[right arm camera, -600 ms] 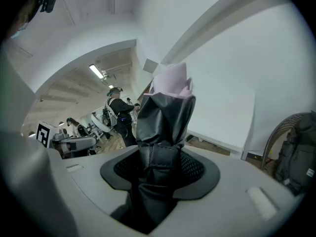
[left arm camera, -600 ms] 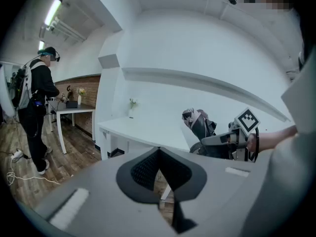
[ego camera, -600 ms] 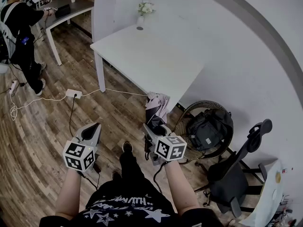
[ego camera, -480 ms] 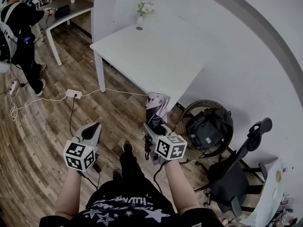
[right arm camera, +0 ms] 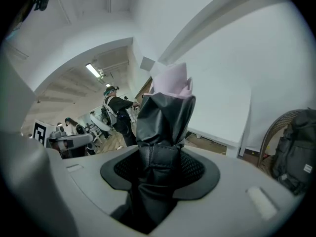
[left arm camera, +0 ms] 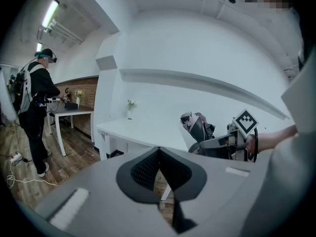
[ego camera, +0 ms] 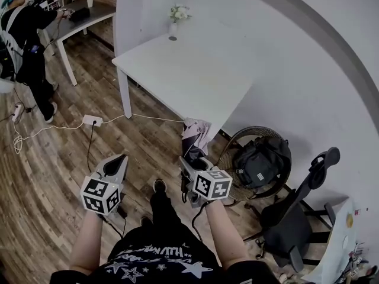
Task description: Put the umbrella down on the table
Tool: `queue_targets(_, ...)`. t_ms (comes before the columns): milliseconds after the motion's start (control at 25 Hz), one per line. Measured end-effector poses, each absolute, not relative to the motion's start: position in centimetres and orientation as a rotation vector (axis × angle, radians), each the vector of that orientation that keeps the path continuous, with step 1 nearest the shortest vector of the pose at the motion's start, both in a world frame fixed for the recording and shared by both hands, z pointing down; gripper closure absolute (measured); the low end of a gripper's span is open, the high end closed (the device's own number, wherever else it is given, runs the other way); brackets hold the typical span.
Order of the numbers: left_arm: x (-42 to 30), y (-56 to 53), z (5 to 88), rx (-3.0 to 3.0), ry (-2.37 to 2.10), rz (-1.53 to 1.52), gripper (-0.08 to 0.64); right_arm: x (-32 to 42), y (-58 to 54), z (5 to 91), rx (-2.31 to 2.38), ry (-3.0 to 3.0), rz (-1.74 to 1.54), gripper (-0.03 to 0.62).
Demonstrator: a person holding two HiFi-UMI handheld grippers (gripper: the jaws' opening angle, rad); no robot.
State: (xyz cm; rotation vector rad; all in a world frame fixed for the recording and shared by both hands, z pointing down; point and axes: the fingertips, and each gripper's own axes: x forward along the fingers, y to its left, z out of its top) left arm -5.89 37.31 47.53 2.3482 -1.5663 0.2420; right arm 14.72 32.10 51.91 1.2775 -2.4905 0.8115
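The right gripper (ego camera: 189,163) squeezes the folded umbrella (ego camera: 195,136) and holds it up in the air, just short of the table's (ego camera: 177,81) near corner. The left gripper (ego camera: 116,163) is pinched shut on nothing.

A wicker chair (ego camera: 237,136) stands just right of the umbrella, by the table. A backpack (ego camera: 260,161) sits in it. A desk chair (ego camera: 296,215) is farther right. A vase (ego camera: 173,29) with flowers stands at the table's far edge. A person (ego camera: 26,46) stands at another desk (ego camera: 89,13).

Only the right gripper view shows the pads (right arm camera: 197,169) pressing on the umbrella's dark cover. Only the head view shows the wood floor (ego camera: 59,158) under the umbrella.
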Motion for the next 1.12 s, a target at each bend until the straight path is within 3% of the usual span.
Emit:
queue_targets(600,-7.9,32.6,47.6,2.330,-1.603,0.241,0.557,14.5,27.1,52.6,1.265,-2.464,0.834,0.376)
queue_targets(1120,-8.1,19.1,47.1,2.334,-1.618,0.259,0.557,13.9,11.9,52.2,1.228,-2.467,0.820,0.374)
